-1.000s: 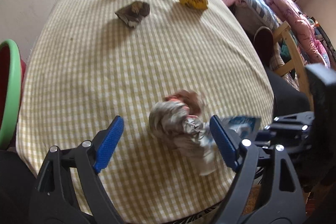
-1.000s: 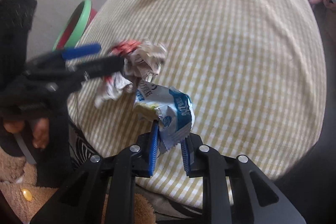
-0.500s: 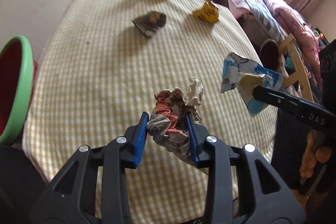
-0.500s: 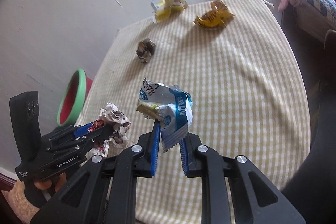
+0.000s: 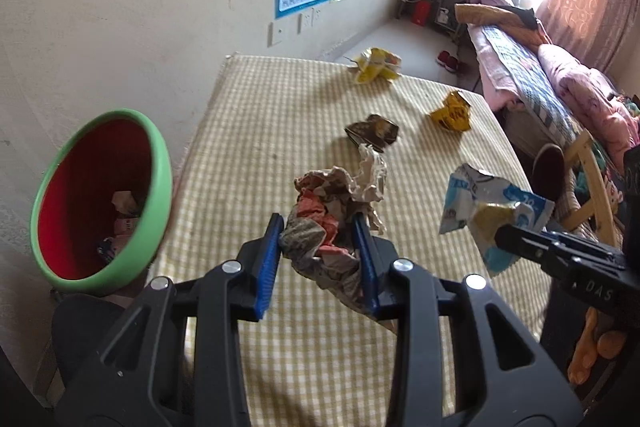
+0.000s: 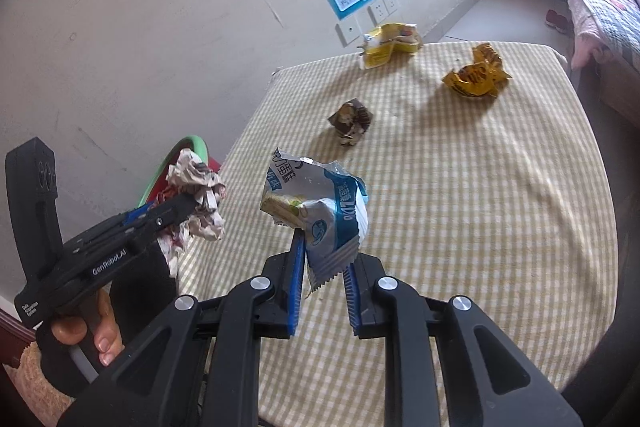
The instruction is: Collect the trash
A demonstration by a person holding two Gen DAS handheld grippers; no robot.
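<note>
Left gripper (image 5: 318,247) pinching a crumpled paper wad (image 5: 340,203) between both blue pads, lifted clear of the checked tablecloth (image 5: 256,131). Left of those fingers, a green-rimmed red bin (image 5: 156,187), apparently with scraps inside. Right gripper (image 6: 322,281) clamped on a blue-and-white wrapper (image 6: 320,203), also off the cloth. Ahead of the fingers, still lying on the cloth: brown wrapper (image 6: 351,118), orange-yellow wrapper (image 6: 476,75), yellow packet (image 6: 390,41).

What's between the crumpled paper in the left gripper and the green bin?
Nothing visible. The left gripper holds the crumpled paper above the table, and the green bin sits open just to its left.
</note>
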